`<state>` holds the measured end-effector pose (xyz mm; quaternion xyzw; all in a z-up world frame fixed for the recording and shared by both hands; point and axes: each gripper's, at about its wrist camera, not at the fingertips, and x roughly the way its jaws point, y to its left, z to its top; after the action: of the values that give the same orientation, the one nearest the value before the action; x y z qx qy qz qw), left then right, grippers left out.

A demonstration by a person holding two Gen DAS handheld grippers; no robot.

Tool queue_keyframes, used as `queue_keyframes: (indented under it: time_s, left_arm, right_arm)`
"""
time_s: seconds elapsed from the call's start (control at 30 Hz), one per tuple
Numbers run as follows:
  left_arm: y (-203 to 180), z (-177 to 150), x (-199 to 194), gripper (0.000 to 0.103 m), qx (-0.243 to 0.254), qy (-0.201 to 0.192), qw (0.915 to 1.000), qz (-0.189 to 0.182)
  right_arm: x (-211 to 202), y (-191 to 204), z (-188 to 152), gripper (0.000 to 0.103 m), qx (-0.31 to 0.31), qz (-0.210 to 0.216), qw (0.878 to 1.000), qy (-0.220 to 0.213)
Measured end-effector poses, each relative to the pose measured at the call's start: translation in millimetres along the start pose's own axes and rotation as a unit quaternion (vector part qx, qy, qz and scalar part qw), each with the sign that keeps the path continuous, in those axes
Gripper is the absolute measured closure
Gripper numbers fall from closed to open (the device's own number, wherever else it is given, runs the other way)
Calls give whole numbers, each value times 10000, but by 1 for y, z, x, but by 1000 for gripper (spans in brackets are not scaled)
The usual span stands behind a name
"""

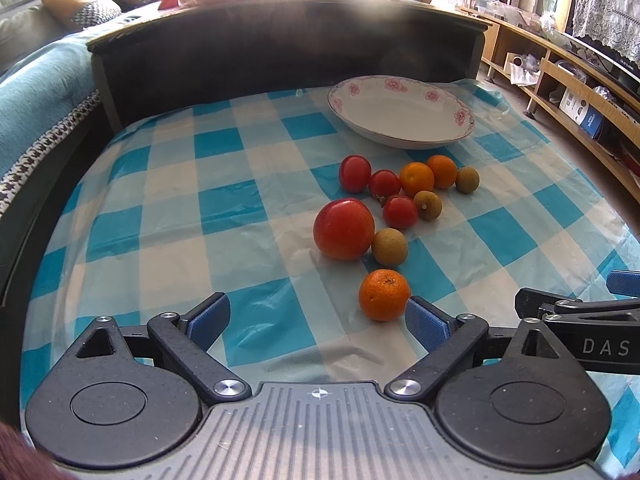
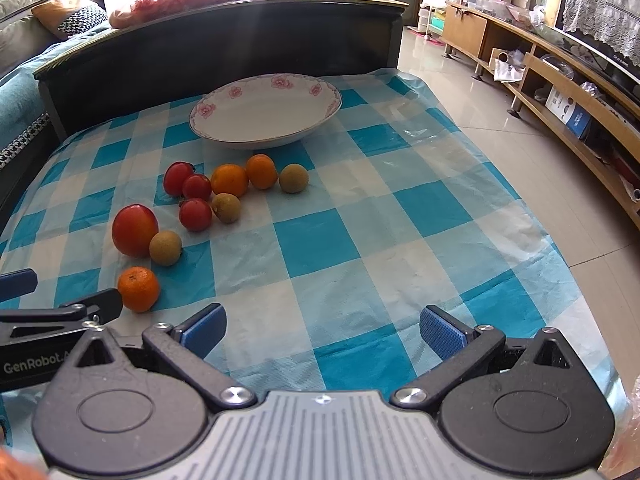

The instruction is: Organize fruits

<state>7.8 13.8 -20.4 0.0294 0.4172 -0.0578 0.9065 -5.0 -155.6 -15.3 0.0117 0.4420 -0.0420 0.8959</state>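
A white bowl (image 1: 402,110) with pink flowers stands empty at the far side of the checked cloth; it also shows in the right wrist view (image 2: 266,110). Loose fruit lies in front of it: a big tomato (image 1: 344,229), three small tomatoes (image 1: 354,173), three oranges, the nearest orange (image 1: 384,294) (image 2: 138,289), and three brown longans (image 1: 389,246). My left gripper (image 1: 318,318) is open and empty, its right pad beside the nearest orange. My right gripper (image 2: 322,330) is open and empty over bare cloth, right of the fruit.
A dark wooden table (image 2: 224,46) rises behind the cloth, with bagged fruit on top. A sofa with a blue cover (image 1: 36,80) lies to the left. The cloth's right edge (image 2: 520,208) drops to the tiled floor; low wooden shelves (image 2: 560,92) run along the right.
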Motion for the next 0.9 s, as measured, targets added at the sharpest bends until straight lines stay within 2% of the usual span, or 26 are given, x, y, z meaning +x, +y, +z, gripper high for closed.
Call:
queue_keyframes:
  time_s: [0.27, 0.43, 0.5, 0.57, 0.63, 0.73, 0.87, 0.9]
  left_arm:
    - [-6, 2, 7, 7, 158, 5, 9998, -130]
    - [-17, 6, 14, 13, 392, -38, 9991, -168]
    - [-18, 6, 18, 19, 373, 24, 9990, -240]
    - [-19, 7, 24, 32, 347, 105, 9988, -327]
    - [-20, 7, 28, 37, 337, 155, 9985, -392]
    - [-21, 6, 32, 39, 372, 182, 9982, -433]
    - [-27, 5, 33, 41, 589, 129, 9977, -307]
    - [-27, 4, 33, 43, 643, 102, 9973, -345]
  right_arm:
    - [2, 1, 4, 0, -60, 64, 10000, 35]
    - [3, -6, 11, 0, 52, 79, 10000, 2]
    - [5, -8, 13, 0, 79, 108, 9999, 32]
    - [6, -10, 14, 0, 95, 133, 9999, 35]
    - [6, -11, 17, 0, 99, 154, 9998, 20]
    - [6, -12, 20, 0, 108, 193, 9998, -10]
    - [7, -14, 23, 1, 159, 314, 9994, 2]
    - [8, -13, 23, 4, 147, 358, 9993, 5]
